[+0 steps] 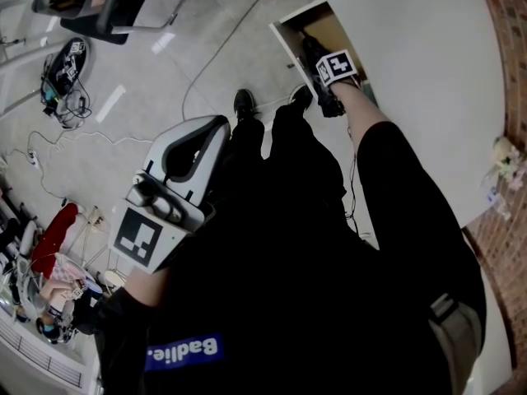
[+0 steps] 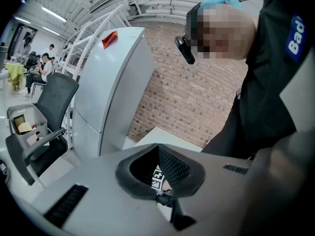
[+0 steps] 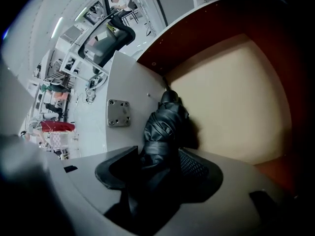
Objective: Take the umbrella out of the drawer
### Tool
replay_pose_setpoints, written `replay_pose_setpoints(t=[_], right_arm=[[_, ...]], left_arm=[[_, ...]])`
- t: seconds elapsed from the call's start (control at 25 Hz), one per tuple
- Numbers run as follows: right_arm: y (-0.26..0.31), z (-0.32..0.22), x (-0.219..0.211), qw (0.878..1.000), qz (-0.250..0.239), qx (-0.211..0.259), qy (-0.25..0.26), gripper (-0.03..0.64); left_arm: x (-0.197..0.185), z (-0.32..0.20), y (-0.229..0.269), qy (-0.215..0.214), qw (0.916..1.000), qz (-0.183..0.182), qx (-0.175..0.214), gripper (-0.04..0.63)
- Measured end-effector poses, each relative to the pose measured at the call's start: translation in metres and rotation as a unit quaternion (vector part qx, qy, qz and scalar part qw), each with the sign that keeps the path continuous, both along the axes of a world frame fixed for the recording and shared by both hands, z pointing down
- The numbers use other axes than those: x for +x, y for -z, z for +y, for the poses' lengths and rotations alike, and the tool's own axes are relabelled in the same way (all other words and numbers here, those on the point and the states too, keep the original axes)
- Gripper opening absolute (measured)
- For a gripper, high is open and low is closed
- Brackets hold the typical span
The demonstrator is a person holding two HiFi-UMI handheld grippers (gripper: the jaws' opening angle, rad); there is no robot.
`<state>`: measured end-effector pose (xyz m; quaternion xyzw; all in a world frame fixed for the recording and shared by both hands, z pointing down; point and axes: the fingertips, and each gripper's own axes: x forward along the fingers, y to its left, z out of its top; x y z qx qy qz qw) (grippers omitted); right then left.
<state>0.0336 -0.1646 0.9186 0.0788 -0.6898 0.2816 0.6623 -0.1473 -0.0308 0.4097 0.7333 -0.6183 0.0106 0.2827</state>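
A black folded umbrella [image 3: 165, 127] lies in the open drawer [image 3: 236, 97], against its white side wall, on the beige inner panel. My right gripper [image 3: 157, 166] is shut on the umbrella, whose dark folds fill the gap between the jaws. In the head view the right gripper [image 1: 314, 54] reaches into the drawer [image 1: 288, 31] below the white tabletop, at arm's length. My left gripper [image 1: 216, 127] hangs at my left side above the floor, far from the drawer. In its own view the left gripper [image 2: 160, 173] holds nothing, jaws together.
A white tabletop [image 1: 412, 72] covers the upper right, with a brick wall [image 1: 506, 56] beyond it. My feet [image 1: 244, 104] stand in front of the drawer. Cables [image 1: 62, 81] and an office chair [image 1: 107, 6] are on the floor at left. A tall white cabinet [image 2: 113, 87] stands nearby.
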Motion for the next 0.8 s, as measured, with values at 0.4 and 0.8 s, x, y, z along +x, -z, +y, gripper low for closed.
replay_pose_setpoints(t=[0.4, 0.8], right_arm=[[0.026, 0.0, 0.001, 0.999, -0.001, 0.048, 0.025, 0.233], [0.085, -0.001, -0.01, 0.995, -0.04, 0.094, 0.012, 0.23]], left_arm=[[0.0, 0.007, 0.014, -0.001, 0.9997, 0.009, 0.022, 0.001], [-0.007, 0.024, 0.033, 0.005, 0.9986, 0.017, 0.049, 0.0]])
